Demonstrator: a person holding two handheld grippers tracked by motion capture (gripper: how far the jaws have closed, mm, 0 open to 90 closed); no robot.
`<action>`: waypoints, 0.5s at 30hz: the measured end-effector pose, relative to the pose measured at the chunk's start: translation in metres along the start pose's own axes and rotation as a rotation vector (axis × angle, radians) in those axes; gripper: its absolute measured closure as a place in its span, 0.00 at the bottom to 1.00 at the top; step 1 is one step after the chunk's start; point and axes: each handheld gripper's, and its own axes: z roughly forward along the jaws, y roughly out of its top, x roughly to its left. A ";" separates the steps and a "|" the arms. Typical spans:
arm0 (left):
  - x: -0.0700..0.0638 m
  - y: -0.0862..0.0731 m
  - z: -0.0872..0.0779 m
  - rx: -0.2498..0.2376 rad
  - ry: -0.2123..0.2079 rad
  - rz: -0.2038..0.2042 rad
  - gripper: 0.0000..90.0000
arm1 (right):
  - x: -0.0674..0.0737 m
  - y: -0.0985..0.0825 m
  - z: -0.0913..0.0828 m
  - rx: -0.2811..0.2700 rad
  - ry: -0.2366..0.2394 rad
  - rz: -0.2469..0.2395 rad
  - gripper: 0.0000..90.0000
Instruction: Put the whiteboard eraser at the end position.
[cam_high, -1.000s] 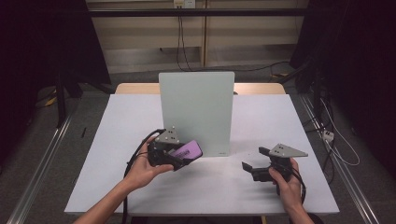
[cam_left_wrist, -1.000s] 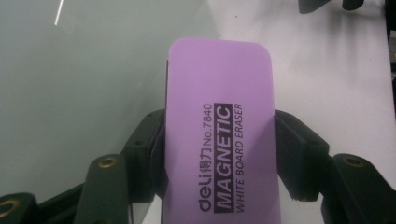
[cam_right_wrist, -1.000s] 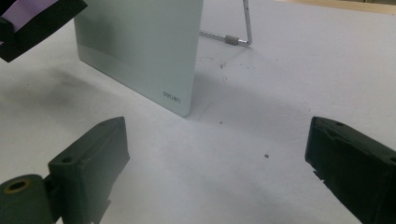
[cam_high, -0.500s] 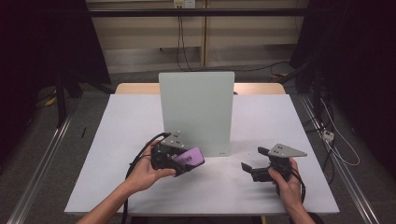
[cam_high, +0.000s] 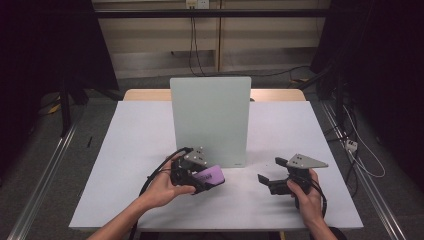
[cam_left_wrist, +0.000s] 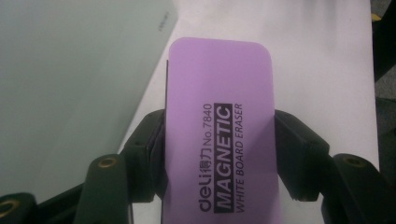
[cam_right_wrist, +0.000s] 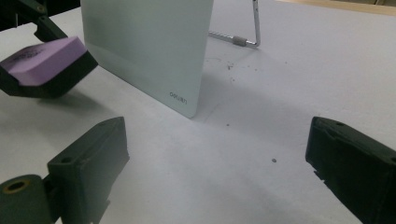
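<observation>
Left gripper (cam_high: 202, 176) is clamping a purple magnetic whiteboard eraser (cam_left_wrist: 219, 135) by its long sides, jaws pressing on both edges, felt side facing down. It's hovering just in front of the standing whiteboard (cam_high: 210, 118), near the board's lower left corner, eraser clear of the table (cam_high: 130, 145). Right gripper (cam_high: 266, 181) is sitting in front of the whiteboard's right side, well apart from it, jaws gaping wide with nothing between them, pointing toward the eraser
</observation>
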 end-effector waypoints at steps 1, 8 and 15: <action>-0.001 0.000 0.004 0.000 -0.014 0.004 0.45 | 0.000 0.000 0.000 0.000 -0.001 -0.001 0.06; -0.010 0.001 0.021 0.025 -0.039 0.017 0.45 | 0.001 0.001 0.001 -0.002 -0.004 0.001 0.06; -0.013 0.000 0.028 0.045 -0.033 0.026 0.45 | 0.003 0.002 0.001 0.001 -0.002 -0.005 0.06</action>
